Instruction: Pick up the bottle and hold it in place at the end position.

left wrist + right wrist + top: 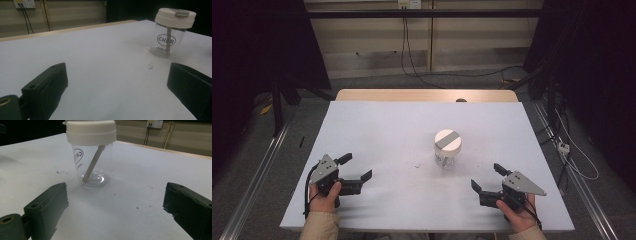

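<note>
A clear plastic jar (447, 150) with a white lid and a grey strip on top stands upright right of the table's middle. A thin stick leans inside the jar (93, 165), and black lettering marks the jar's (168, 37) wall. My left gripper (356, 167) rests open near the front left of the table, held by a hand, well apart from the jar. My right gripper (487, 177) stands open at the front right, a short way in front of the jar and not touching it. Nothing is between either pair of jaws.
The white table top (382, 130) has a wooden strip (427, 95) along its far edge. Small dark specks (418, 165) lie left of the jar. Cables (407, 55) hang from a wall socket behind, and metal rails run along both sides on the floor.
</note>
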